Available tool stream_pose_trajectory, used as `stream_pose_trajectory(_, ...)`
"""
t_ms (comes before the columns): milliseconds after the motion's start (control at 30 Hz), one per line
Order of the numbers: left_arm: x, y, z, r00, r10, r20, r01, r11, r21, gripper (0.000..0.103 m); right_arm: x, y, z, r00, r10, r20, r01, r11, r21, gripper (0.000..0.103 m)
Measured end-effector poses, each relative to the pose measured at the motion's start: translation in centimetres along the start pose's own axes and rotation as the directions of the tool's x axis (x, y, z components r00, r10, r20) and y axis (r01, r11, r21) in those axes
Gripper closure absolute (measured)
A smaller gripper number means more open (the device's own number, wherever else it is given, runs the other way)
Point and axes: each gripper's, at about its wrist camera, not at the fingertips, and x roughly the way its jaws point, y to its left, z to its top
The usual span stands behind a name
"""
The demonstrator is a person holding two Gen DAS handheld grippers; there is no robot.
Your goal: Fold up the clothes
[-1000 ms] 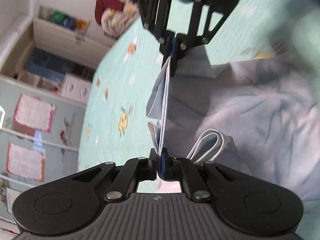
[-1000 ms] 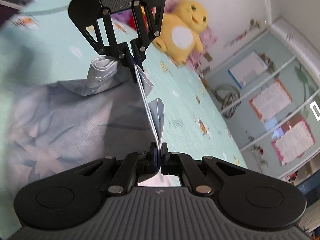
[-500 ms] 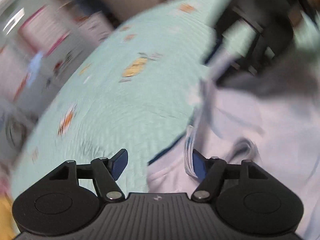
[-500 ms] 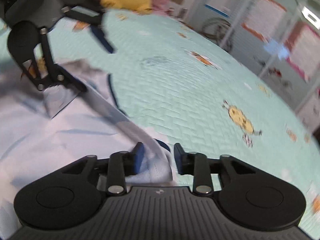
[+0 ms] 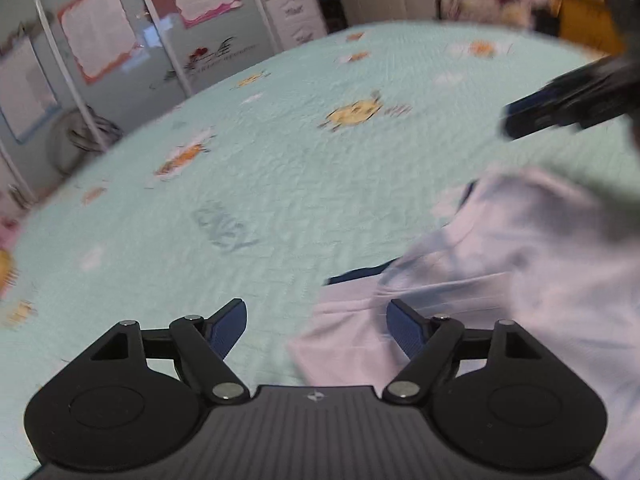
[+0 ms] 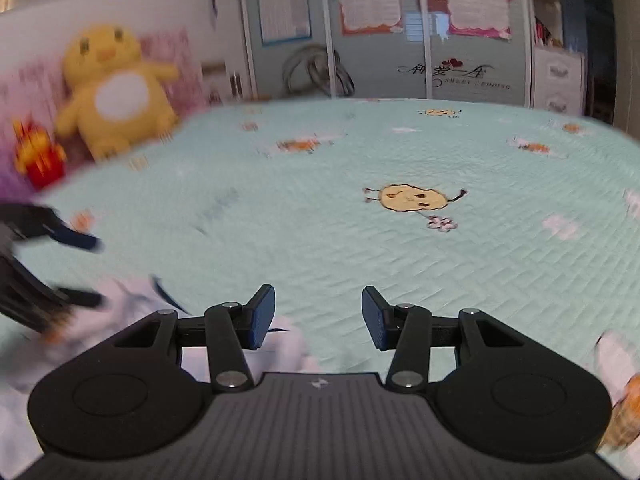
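1. Pale blue garment (image 5: 500, 272): lying on the bed (image 5: 280, 180), between your two tools.
2. Left hand-held gripper (image 5: 316, 326): jaws opening, garment's edge between them, unpinched.
3. Right hand-held gripper (image 6: 318, 318): jaws opening, empty; garment to its left.

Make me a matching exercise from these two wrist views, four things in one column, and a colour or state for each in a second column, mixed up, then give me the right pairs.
Things:
1. plush chick
2. garment
3. bedspread
4. left gripper

Colour or state:
A. mint green with small cartoon prints
B. jaws opening, nothing pinched
C. yellow with a white belly
D. pale lilac, lying on the bed

Right pairs: 1-C, 2-D, 3-A, 4-B
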Motion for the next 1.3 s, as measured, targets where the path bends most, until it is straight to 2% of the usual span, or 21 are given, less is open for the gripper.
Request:
stream_pose_trajectory(33, -0.4, 0.2, 0.2, 1.0, 0.003, 0.017, -0.003, 1.0, -0.024, 0.022, 0.0, -0.3, -0.3, 1.0, 0.024, -0.013, -0.023, 0.999, 0.042, 0.055)
stream_pose_trajectory(100, -2.1, 2.0, -0.2, 0.996, -0.044, 0.072, 0.054, 0.988, -0.145, 0.022, 0.3, -0.8, -1.1, 0.998, 0.056, -0.042, -0.051, 0.991, 0.126, 0.056)
stream_pose_trajectory(133, -2.8, 2.9, -0.5, 0.993, -0.062, 0.096, 0.083, 0.971, -0.225, 0.022, 0.5, -1.0, -1.5, 0.997, 0.061, -0.053, -0.052, 0.985, 0.162, 0.056)
stream_pose_trajectory(167, -3.5, 3.8, -1.0, 0.99, -0.074, 0.118, 0.108, 0.943, -0.315, 0.023, 0.6, -1.2, -1.8, 0.996, 0.067, -0.064, -0.053, 0.979, 0.198, 0.057)
stream_pose_trajectory(233, -4.8, 4.3, -2.2, 0.979, -0.114, 0.17, 0.178, 0.884, -0.432, 0.025, 0.8, -1.4, -2.7, 0.993, 0.085, -0.081, -0.06, 0.963, 0.264, 0.057)
stream_pose_trajectory(267, -5.4, 3.6, -2.6, 0.973, -0.131, 0.188, 0.201, 0.884, -0.423, 0.025, 0.7, -1.3, -3.2, 0.992, 0.093, -0.085, -0.066, 0.956, 0.285, 0.057)
stream_pose_trajectory(333, -6.6, 1.2, -3.3, 0.965, -0.161, 0.207, 0.226, 0.912, -0.343, 0.025, 0.7, -1.0, -3.8, 0.991, 0.097, -0.096, -0.065, 0.954, 0.291, 0.057)
stream_pose_trajectory(400, -6.9, -1.7, -3.9, 0.964, -0.188, 0.189, 0.233, 0.939, -0.255, 0.024, 1.0, -0.7, -4.1, 0.991, 0.081, -0.102, -0.051, 0.962, 0.268, 0.063)
stream_pose_trajectory(500, -6.1, -5.3, -4.3, 0.962, -0.214, 0.168, 0.239, 0.96, -0.143, 0.024, 1.3, -0.3, -4.2, 0.994, 0.058, -0.098, -0.033, 0.969, 0.243, 0.073)
stream_pose_trajectory(633, -4.9, -8.0, -3.9, 0.971, -0.161, 0.176, 0.172, 0.984, -0.049, 0.024, 1.4, 0.0, -4.2, 0.995, 0.044, -0.089, -0.024, 0.974, 0.224, 0.088)
stream_pose_trajectory(700, -3.6, -7.8, -3.4, 0.977, -0.142, 0.16, 0.153, 0.987, -0.058, 0.026, 1.4, 0.2, -4.2, 0.996, 0.037, -0.085, -0.018, 0.976, 0.216, 0.094)
stream_pose_trajectory(800, -2.9, -6.9, -3.1, 0.974, -0.155, 0.164, 0.177, 0.976, -0.13, 0.033, 1.4, 0.4, -4.2, 0.996, 0.031, -0.081, -0.013, 0.978, 0.209, 0.1)
stream_pose_trajectory(833, -2.8, -6.4, -3.1, 0.972, -0.165, 0.168, 0.192, 0.969, -0.158, 0.042, 1.4, 0.4, -4.3, 0.996, 0.031, -0.079, -0.014, 0.978, 0.207, 0.102)
stream_pose_trajectory(900, -2.4, -5.4, -3.0, 0.971, -0.179, 0.161, 0.212, 0.953, -0.218, 0.075, 1.4, 0.5, -4.3, 0.997, 0.027, -0.071, -0.012, 0.979, 0.204, 0.102)
stream_pose_trajectory(933, -2.1, -4.9, -3.0, 0.97, -0.186, 0.157, 0.221, 0.943, -0.248, 0.099, 1.3, 0.6, -4.3, 0.998, 0.023, -0.065, -0.009, 0.979, 0.203, 0.103)
stream_pose_trajectory(1033, -3.4, -3.0, -3.0, 0.961, -0.164, 0.221, 0.228, 0.924, -0.307, 0.099, 0.3, 0.7, -4.1, 1.0, 0.011, -0.02, -0.007, 0.981, 0.195, 0.103)
stream_pose_trajectory(1133, -4.6, -0.7, -2.9, 0.954, -0.08, 0.288, 0.181, 0.922, -0.343, 0.099, -1.5, 0.2, -3.5, 0.999, -0.004, 0.048, -0.006, 0.98, 0.2, 0.103)
stream_pose_trajectory(1200, -3.2, 0.4, -3.2, 0.971, -0.034, 0.238, 0.122, 0.923, -0.365, 0.099, -1.9, -0.5, -3.2, 0.998, -0.029, 0.057, 0.017, 0.978, 0.208, 0.103)
stream_pose_trajectory(1267, -0.6, 1.1, -3.7, 0.99, -0.009, 0.144, 0.061, 0.931, -0.361, 0.098, -0.9, -1.3, -3.6, 0.999, -0.046, 0.02, 0.04, 0.974, 0.221, 0.103)
stream_pose_trajectory(1300, 0.3, 1.3, -4.1, 0.993, -0.013, 0.12, 0.057, 0.927, -0.371, 0.098, -0.3, -1.6, -3.9, 0.999, -0.053, -0.001, 0.052, 0.972, 0.229, 0.103)
